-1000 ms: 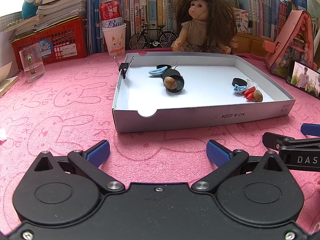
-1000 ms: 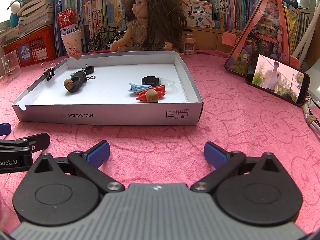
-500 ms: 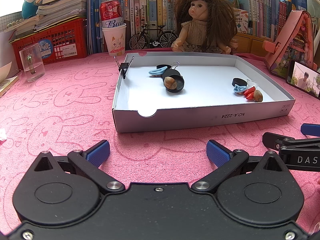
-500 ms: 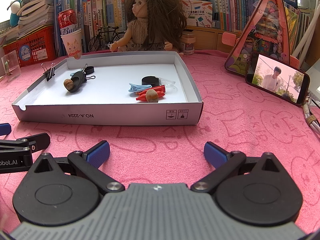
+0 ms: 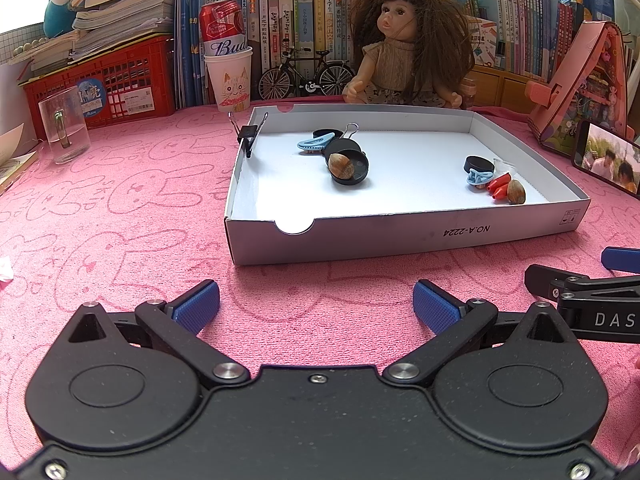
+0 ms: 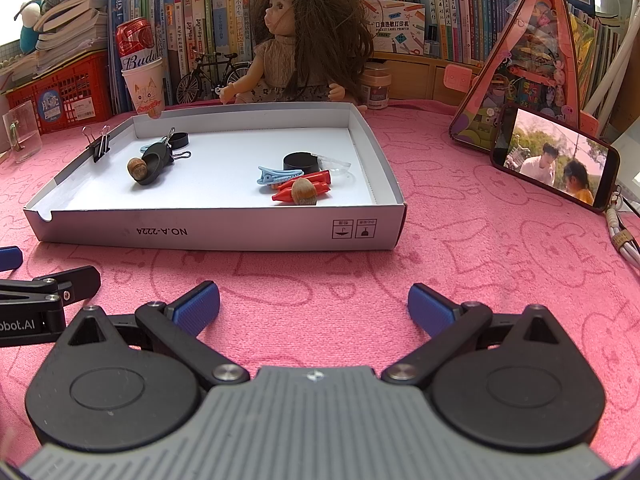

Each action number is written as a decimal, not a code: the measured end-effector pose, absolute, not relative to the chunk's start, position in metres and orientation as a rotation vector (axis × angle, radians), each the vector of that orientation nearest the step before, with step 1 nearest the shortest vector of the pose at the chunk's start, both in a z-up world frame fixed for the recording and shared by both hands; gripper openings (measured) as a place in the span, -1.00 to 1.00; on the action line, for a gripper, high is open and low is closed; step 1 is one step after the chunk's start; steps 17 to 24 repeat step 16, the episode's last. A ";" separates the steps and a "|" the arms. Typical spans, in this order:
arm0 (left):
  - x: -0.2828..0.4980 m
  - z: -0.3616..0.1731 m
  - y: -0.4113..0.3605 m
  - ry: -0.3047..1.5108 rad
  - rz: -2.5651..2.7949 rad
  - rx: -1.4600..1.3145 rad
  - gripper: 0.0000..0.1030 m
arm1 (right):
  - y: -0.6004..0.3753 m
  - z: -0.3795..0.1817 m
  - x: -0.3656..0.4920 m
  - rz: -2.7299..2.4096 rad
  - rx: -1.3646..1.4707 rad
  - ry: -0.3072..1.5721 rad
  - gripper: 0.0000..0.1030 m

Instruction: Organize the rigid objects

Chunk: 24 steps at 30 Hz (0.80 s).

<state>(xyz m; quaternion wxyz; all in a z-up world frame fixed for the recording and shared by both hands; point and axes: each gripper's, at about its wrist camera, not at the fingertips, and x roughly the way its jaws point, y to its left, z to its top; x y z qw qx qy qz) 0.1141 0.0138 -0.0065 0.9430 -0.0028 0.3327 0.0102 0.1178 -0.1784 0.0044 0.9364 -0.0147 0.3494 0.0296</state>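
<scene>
A shallow white cardboard tray (image 5: 400, 236) (image 6: 224, 232) lies on the pink cloth ahead of both grippers. Inside it sit a black dish with a hazelnut (image 5: 342, 165) (image 6: 137, 168), a blue hair clip (image 5: 314, 144) (image 6: 276, 174), a black round cap (image 5: 478, 165) (image 6: 302, 161), red pieces (image 5: 498, 187) (image 6: 308, 184) with a second nut (image 5: 516, 197) (image 6: 304, 192). A black binder clip (image 5: 247, 136) (image 6: 100, 146) grips the tray's left wall. My left gripper (image 5: 316, 307) and right gripper (image 6: 314, 306) both stand open and empty, short of the tray's front wall.
A doll (image 5: 404, 48), toy bicycle (image 5: 306, 74), paper cup with a red can (image 5: 228, 76), red basket (image 5: 104, 80) and books line the back. A glass mug (image 5: 64, 130) stands at left. A phone (image 6: 554, 160) leans against a pink house toy (image 6: 532, 60) at right, with a cable (image 6: 622, 236).
</scene>
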 end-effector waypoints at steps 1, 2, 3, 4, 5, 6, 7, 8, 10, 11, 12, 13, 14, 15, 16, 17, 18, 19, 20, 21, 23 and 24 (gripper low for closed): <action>0.114 -0.006 0.014 0.678 0.021 -0.006 1.00 | -0.178 0.004 0.118 0.061 -0.030 0.714 1.00; 0.114 -0.006 0.014 0.678 0.021 -0.006 1.00 | -0.178 0.004 0.118 0.060 -0.030 0.714 1.00; 0.114 -0.006 0.014 0.678 0.021 -0.006 1.00 | -0.178 0.004 0.118 0.061 -0.030 0.714 1.00; 0.114 -0.006 0.014 0.678 0.021 -0.006 1.00 | -0.178 0.004 0.118 0.061 -0.030 0.714 1.00; 0.114 -0.006 0.014 0.678 0.021 -0.006 1.00 | -0.178 0.004 0.118 0.060 -0.030 0.714 1.00; 0.114 -0.006 0.014 0.678 0.021 -0.006 1.00 | -0.178 0.004 0.118 0.061 -0.030 0.714 1.00; 0.114 -0.006 0.014 0.678 0.021 -0.006 1.00 | -0.178 0.005 0.118 0.061 -0.030 0.714 1.00; 0.114 -0.006 0.014 0.678 0.021 -0.006 1.00 | -0.178 0.005 0.118 0.061 -0.030 0.714 1.00; 0.114 -0.006 0.014 0.678 0.021 -0.006 1.00 | -0.178 0.005 0.118 0.060 -0.030 0.714 1.00; 0.114 -0.006 0.014 0.678 0.021 -0.006 1.00 | -0.178 0.005 0.118 0.061 -0.030 0.714 1.00; 0.114 -0.006 0.014 0.678 0.021 -0.006 1.00 | -0.178 0.005 0.118 0.061 -0.030 0.714 1.00; 0.114 -0.006 0.014 0.678 0.021 -0.006 1.00 | -0.178 0.005 0.118 0.061 -0.030 0.714 1.00; 0.114 -0.006 0.014 0.678 0.021 -0.006 1.00 | -0.178 0.005 0.118 0.061 -0.030 0.714 1.00; 0.114 -0.006 0.014 0.678 0.021 -0.006 0.99 | -0.178 0.005 0.118 0.060 -0.030 0.714 1.00; 0.114 -0.006 0.014 0.678 0.021 -0.006 0.99 | -0.178 0.005 0.118 0.060 -0.030 0.714 1.00; 0.114 -0.006 0.014 0.678 0.021 -0.006 0.99 | -0.178 0.005 0.118 0.060 -0.030 0.714 1.00; 0.114 -0.006 0.014 0.678 0.021 -0.006 0.99 | -0.178 0.005 0.118 0.060 -0.030 0.714 1.00; 0.114 -0.006 0.014 0.678 0.021 -0.006 0.99 | -0.178 0.005 0.118 0.060 -0.030 0.714 1.00; 0.114 -0.006 0.014 0.678 0.021 -0.006 0.99 | -0.178 0.005 0.118 0.060 -0.030 0.714 1.00; 0.114 -0.006 0.014 0.678 0.021 -0.006 0.99 | -0.178 0.005 0.118 0.060 -0.030 0.714 1.00; 0.114 -0.006 0.014 0.678 0.021 -0.006 0.99 | -0.178 0.005 0.118 0.060 -0.030 0.714 1.00; 0.114 -0.006 0.014 0.678 0.021 -0.006 0.99 | -0.178 0.005 0.118 0.060 -0.030 0.714 1.00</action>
